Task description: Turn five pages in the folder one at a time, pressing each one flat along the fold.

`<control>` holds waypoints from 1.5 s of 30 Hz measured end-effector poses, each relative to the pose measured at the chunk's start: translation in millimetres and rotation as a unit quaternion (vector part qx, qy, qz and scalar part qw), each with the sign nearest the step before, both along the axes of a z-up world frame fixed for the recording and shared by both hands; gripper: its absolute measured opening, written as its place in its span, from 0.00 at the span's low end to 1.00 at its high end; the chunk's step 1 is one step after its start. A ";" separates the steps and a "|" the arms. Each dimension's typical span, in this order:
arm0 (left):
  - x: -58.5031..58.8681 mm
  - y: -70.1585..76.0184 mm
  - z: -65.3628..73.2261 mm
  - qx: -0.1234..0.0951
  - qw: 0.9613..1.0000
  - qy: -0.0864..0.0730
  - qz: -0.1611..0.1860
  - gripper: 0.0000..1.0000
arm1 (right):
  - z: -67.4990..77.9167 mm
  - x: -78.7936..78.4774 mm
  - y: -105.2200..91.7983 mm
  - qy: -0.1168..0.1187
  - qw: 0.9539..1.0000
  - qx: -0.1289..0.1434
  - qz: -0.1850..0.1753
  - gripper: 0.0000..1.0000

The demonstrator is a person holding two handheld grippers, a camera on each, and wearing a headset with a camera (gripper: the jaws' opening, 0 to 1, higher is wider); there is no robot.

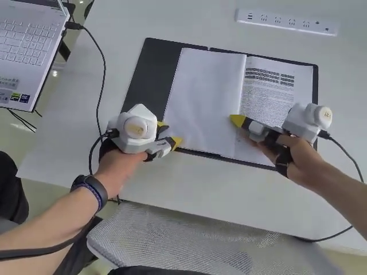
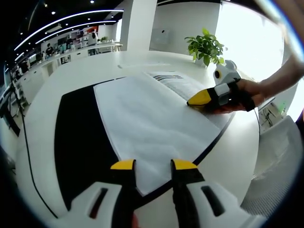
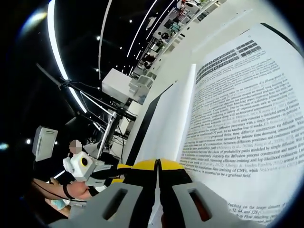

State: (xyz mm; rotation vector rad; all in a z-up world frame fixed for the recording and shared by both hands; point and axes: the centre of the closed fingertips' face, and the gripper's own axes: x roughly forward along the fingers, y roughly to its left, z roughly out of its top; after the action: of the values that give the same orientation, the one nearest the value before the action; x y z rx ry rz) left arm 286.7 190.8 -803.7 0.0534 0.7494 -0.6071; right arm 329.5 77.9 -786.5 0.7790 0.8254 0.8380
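Observation:
A black folder (image 1: 150,73) lies open on the white table. Its left leaf is a blank white page (image 1: 202,100) and its right leaf a printed page (image 1: 269,91). My right gripper (image 1: 237,121) is shut, its yellow tips pressing down near the fold between the two pages. The printed page (image 3: 247,104) spreads ahead of those shut tips (image 3: 158,166), with the blank page (image 3: 166,123) to their left. My left gripper (image 1: 172,141) hovers at the folder's near left edge, open and holding nothing. In its own view its tips (image 2: 153,165) stand over the blank page's (image 2: 152,123) near corner.
A laptop (image 1: 26,46) sits at the table's far left, its cable (image 1: 100,74) trailing past the folder. A white power strip (image 1: 285,22) lies at the back right. The table's front edge (image 1: 189,206) and a mesh chair seat (image 1: 189,240) are just below the grippers.

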 end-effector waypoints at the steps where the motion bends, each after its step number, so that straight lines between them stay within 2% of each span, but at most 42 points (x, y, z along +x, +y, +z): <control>1: -0.1 -0.1 -0.1 0.000 1.000 0.000 0.000 0.28 | -0.2 -4.5 0.2 0.001 1.000 0.001 0.001 0.00; 6: 0.1 0.1 -0.3 -0.002 1.000 -0.001 0.002 0.28 | 0.3 -25.8 1.6 0.007 1.000 0.003 0.003 0.00; 12: -0.2 0.2 -0.2 -0.003 1.000 -0.002 0.003 0.28 | -0.3 -49.8 3.5 0.009 1.000 -0.011 0.023 0.00; 20: -0.2 0.6 -1.1 -0.004 1.000 -0.003 0.000 0.29 | -2.5 -68.5 2.6 0.015 0.999 -0.019 0.032 0.00; 30: 0.0 1.4 -1.3 -0.003 1.000 -0.002 -0.004 0.28 | -9.4 -66.4 -2.3 0.020 0.999 -0.029 0.030 0.00; 32: 0.5 1.1 -0.2 -0.016 1.000 0.006 0.006 0.28 | -10.3 -65.6 -3.4 0.020 0.999 -0.032 0.033 0.00; 36: 1.2 2.0 -0.1 -0.019 1.000 0.008 0.008 0.28 | -14.6 -64.2 -6.0 0.018 0.998 -0.041 0.042 0.00; 38: 1.6 1.5 1.4 -0.027 0.999 0.017 0.011 0.28 | -14.9 -63.8 -6.6 0.018 0.998 -0.044 0.045 0.00; 40: 2.7 1.6 3.7 -0.030 0.999 0.018 0.015 0.30 | -13.8 -63.4 -7.2 0.017 0.998 -0.046 0.050 0.00; 43: 3.7 1.0 10.2 -0.036 0.999 0.017 0.020 0.34 | -6.7 -62.6 -9.2 0.006 0.997 -0.046 0.056 0.07; 45: 4.5 -0.5 18.8 -0.036 0.999 0.006 0.015 0.35 | -6.6 -60.8 -14.9 -0.012 0.995 -0.073 0.061 0.09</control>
State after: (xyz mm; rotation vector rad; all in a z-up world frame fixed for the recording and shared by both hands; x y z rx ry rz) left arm 291.2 190.2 -784.9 -0.0276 0.7373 -0.6059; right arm 268.7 63.0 -793.1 0.5936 0.9086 0.8837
